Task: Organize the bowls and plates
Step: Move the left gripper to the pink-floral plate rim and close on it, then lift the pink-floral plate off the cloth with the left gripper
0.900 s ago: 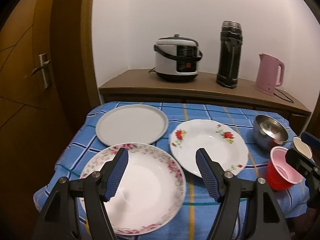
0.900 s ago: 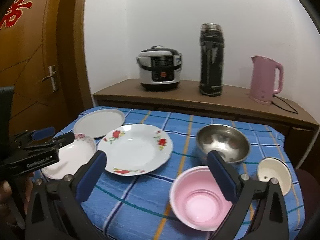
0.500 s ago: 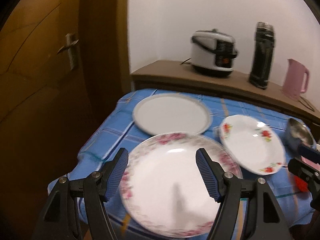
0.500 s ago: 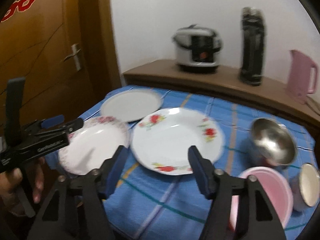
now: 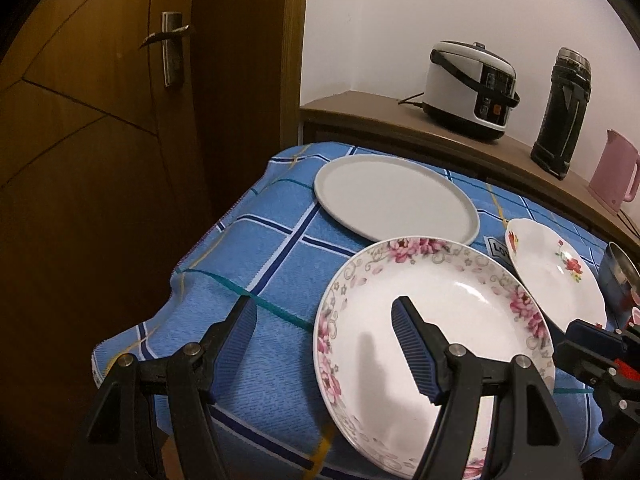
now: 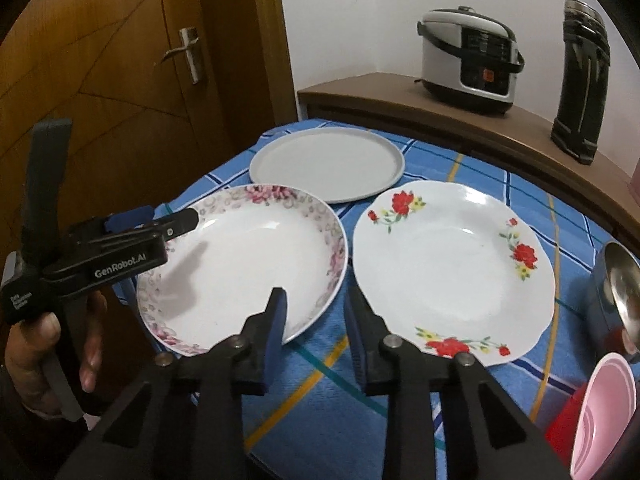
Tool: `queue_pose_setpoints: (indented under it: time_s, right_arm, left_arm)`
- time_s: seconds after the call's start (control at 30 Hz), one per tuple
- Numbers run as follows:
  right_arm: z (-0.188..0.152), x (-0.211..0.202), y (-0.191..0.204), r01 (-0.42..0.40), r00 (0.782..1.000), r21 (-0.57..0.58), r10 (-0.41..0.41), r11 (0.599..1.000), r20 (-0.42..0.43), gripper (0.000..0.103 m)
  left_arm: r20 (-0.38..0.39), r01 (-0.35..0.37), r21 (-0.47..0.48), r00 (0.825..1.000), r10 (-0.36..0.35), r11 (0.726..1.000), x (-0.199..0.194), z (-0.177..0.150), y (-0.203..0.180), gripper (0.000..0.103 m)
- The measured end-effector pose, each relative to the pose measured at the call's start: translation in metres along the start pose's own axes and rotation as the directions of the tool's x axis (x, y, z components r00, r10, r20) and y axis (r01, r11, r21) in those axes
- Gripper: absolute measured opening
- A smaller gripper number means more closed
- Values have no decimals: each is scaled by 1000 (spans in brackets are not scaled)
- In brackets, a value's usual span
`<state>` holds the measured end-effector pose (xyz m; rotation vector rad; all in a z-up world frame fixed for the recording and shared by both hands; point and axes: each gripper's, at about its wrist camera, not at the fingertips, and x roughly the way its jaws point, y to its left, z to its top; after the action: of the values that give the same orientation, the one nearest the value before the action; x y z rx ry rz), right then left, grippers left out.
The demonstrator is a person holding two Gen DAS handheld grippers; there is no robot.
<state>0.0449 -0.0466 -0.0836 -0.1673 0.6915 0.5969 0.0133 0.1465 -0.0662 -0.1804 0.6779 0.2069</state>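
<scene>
Your desk wears a blue checked cloth, and three plates share its near-door end. The largest is the plain grey plate, flat with a low raised rim, lying farthest back toward the sideboard. In front of it you have two deep white plates side by side: the pink-flowered plate, whose broad rim carries pale pink blooms and grey scrollwork, and the red-flowered plate, with a scalloped edge and sprigs of red roses with yellow and green. The pink-flowered one just overlaps the grey plate's front edge in the left wrist view and lies close beside the red-flowered one without touching it. At the right edge you see a steel bowl, shiny inside, and nearer you a pink bowl with a red outside, tipped on its side. Your left claw stands wide apart with nothing gripped: one finger hangs over the pink-flowered plate's well, the other over bare cloth to its left. Your right claw has just been closing and its jaws now stand narrowly apart, empty, poised over the cloth in the gap between the two flowered plates, its left finger in front of the pink-flowered plate's near rim.
</scene>
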Motion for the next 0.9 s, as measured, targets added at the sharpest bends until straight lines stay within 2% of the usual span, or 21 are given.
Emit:
queue_pose_setpoints:
  time_s: [0.23,0.3,0.5,0.57,0.67,0.9]
  right_arm:
    - [0,14,3,24,998,-13,-25,1000,-57,25]
    - [1,17,2,22,998,-7,-22,1000,-66,25]
    - [5,24,1,37,997,-2,-37,999,-69,23]
    - [6,25,1,39,997,-1,-39,999,-66,23]
    - [6,27,1,45,997,-4,-45,999,-56,21]
    - [9,31,1,52,998,-15,-53,999,-43,21]
  left_arm:
    - [-12,25,-7,1000,-25,1000,8,-3,3,70]
    - [-20,32,-4,999,-32,999,10,-4,4,60]
    - [-35,42,5,999,-42,999,15,-7,2,48]
    - [-48,54,6,997,-54,998,18,-7,1,47]
    - [-64,81,12,995,-80,997,22,-10,-2,33]
    - [-46,48,11,998,-47,999,20,-12,-7,33]
